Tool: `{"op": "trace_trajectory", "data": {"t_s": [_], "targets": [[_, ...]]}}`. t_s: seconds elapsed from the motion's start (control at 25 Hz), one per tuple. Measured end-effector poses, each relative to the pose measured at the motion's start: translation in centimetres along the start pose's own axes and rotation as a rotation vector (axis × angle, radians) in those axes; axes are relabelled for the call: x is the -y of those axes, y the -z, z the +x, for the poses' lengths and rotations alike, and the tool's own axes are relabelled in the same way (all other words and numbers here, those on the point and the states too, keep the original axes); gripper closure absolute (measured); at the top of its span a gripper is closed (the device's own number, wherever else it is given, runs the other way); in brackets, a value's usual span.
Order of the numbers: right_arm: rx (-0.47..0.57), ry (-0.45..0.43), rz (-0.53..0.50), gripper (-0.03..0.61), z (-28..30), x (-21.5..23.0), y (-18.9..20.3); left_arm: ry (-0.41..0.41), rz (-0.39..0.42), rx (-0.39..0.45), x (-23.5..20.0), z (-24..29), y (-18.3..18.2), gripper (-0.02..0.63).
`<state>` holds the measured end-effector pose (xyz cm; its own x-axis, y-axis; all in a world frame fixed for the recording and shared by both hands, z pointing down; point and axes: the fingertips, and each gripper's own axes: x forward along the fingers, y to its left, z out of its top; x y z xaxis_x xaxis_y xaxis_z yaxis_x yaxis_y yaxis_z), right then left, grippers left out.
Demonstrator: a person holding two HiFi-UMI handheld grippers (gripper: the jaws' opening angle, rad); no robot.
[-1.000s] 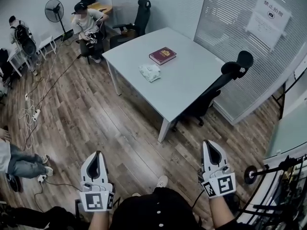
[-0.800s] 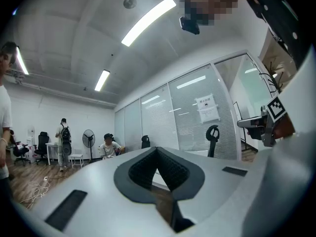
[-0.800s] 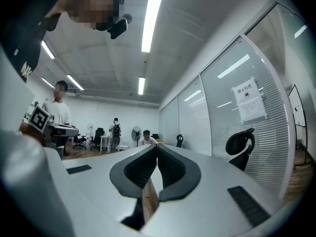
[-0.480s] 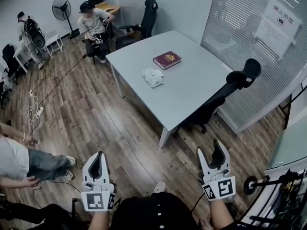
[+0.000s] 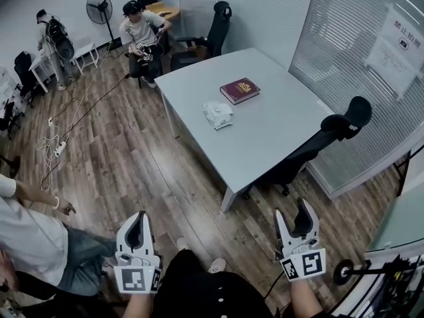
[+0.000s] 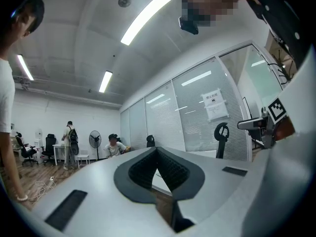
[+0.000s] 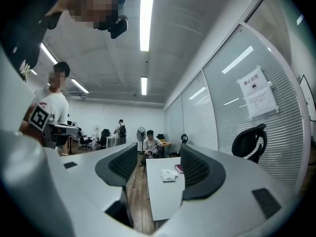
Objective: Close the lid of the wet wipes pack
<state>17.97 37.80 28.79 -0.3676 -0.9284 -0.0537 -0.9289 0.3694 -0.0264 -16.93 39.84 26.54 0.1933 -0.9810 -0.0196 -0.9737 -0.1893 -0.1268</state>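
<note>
A white, soft, slightly crumpled wet wipes pack is seen lying flat near the middle of the grey table; it is too small for the state of its lid to be made out. A dark red book is laid just beyond it on the table, apart from it. Both grippers are held level and pointed toward the table, well short of its near corner, with a stretch of wooden floor between them and it. The left gripper is held with its jaws together at the tips and nothing between them. The jaws of the right gripper stand wide apart, having just been opening, and nothing is held between them; the pack is framed far off in the gap in the right gripper view. A black office chair is pushed against the table's right edge, and another chair stands at its far end. A seated person is placed off the table's far left corner, near a standing fan. Cables are strewn across the floor left of the table, and another person stands beside the left gripper.
</note>
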Motion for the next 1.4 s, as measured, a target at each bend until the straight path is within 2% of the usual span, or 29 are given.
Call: {"op": "trace_trajectory", "data": {"t_s": [0.36,1.0,1.4], "targets": [[-0.007,0.011,0.001,0.305,4.1,1.2,0.6,0.002,-0.004,0.010,-1.8,4.3,0.5,0.598],[-0.018,0.043,0.007,0.313,15.9,2.0,0.5,0.026,-0.016,0.015,-7.6,15.6,0.7,0.598],[-0.027,0.069,-0.005,0.314,22.6,0.6,0.5,0.050,-0.014,0.029,-12.5,20.7,1.1,0.598]]}}
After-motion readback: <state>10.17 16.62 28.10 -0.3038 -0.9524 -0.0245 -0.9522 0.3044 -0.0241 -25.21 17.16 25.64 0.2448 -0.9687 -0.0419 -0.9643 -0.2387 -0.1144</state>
